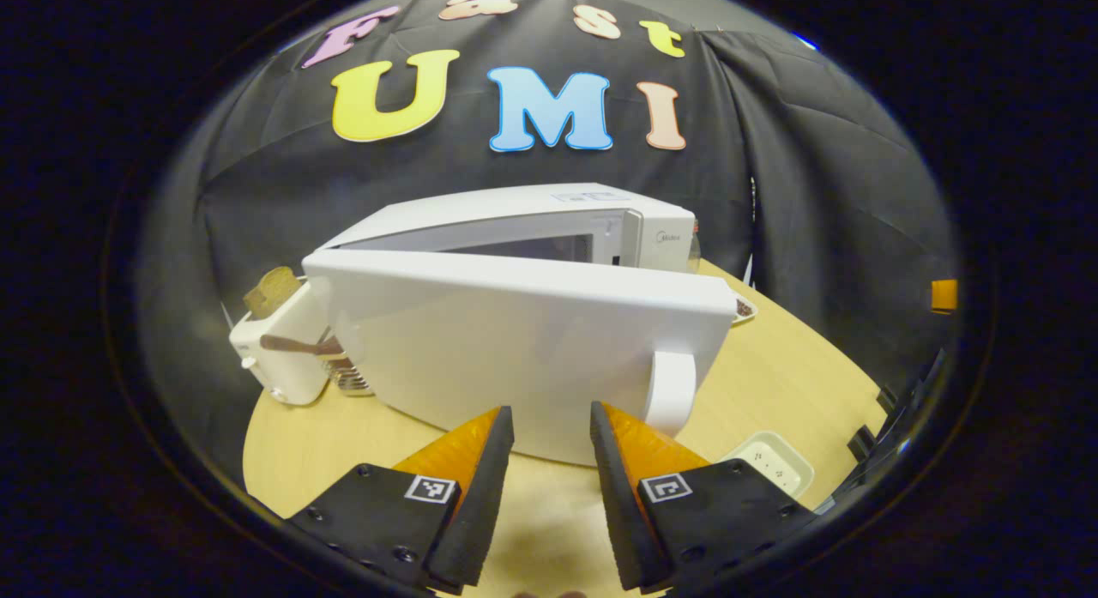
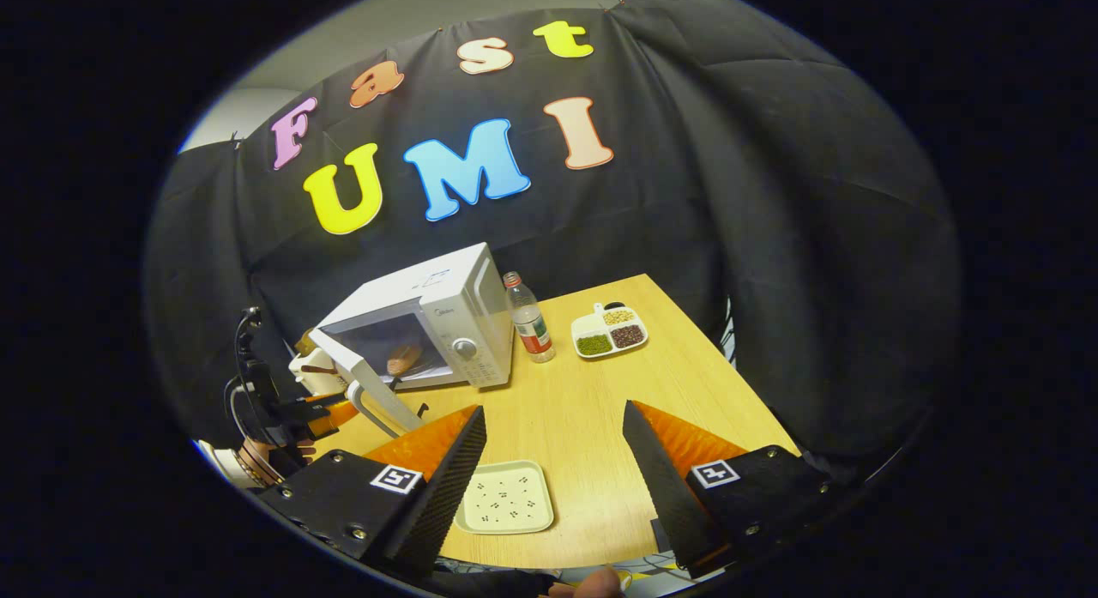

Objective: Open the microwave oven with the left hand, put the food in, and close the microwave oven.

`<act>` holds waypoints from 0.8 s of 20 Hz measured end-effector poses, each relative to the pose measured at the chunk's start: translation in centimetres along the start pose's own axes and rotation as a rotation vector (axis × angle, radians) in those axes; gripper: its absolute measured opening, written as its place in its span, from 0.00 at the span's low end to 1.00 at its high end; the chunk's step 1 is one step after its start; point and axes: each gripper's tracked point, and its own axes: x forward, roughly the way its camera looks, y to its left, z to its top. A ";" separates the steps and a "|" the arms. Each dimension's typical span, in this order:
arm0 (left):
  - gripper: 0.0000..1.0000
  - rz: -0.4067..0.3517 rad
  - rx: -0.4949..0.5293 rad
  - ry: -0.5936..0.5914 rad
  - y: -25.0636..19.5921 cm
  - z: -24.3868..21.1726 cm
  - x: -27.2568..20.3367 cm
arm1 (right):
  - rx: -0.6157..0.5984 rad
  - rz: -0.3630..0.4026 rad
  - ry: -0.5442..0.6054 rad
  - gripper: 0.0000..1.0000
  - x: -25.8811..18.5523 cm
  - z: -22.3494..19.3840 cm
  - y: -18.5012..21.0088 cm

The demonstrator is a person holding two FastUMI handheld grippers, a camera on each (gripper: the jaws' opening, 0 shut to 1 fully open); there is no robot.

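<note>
The microwave oven [image 2: 437,323] stands at the far left of the tabletop [image 2: 600,409], its door [image 1: 523,349] swung partway out on the hinge at its left edge; in the right gripper view a brownish piece of food [image 2: 403,356] already appears to lie inside the cavity, so closing the door seems to be what remains; the door is a broad, rigid panel that should swing lightly on its hinge, though a hard shove could slide the whole oven on the smooth wood; its white loop handle [image 1: 671,390] at the free edge is the natural place to hook or push, since force there gives the most leverage, while the flat outer face would also take a gentle push; the left gripper [image 1: 551,448] hovers just in front of the door's outer face, fingers spread apart and holding nothing, with the handle just to one side; the right gripper [image 2: 553,461] hangs over the near tabletop, fingers parted and empty, above a small pale tray [image 2: 506,497]; a bottle [image 2: 527,317] and a divided dish [image 2: 611,330] sit beside the oven; a toaster [image 1: 283,349] stands behind the door.
</note>
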 end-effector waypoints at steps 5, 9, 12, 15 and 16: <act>0.64 -0.051 0.064 -0.036 -0.3 3.0 5.7 | 0.058 -0.092 0.015 0.98 1.3 -0.7 0.6; 0.65 -0.073 0.168 -0.084 -1.2 5.7 8.4 | 0.072 -0.155 0.035 0.98 2.0 -0.7 0.3; 0.72 -0.141 0.176 -0.108 -3.4 7.0 9.5 | 0.098 -0.181 0.043 0.98 2.6 -0.5 0.5; 0.65 -0.145 0.135 -0.128 -3.0 7.6 9.6 | 0.067 -0.208 0.042 0.98 2.4 -0.3 0.3; 0.65 -0.151 0.106 -0.126 -3.0 7.7 9.7 | 0.063 -0.209 0.042 0.98 2.4 -0.1 0.4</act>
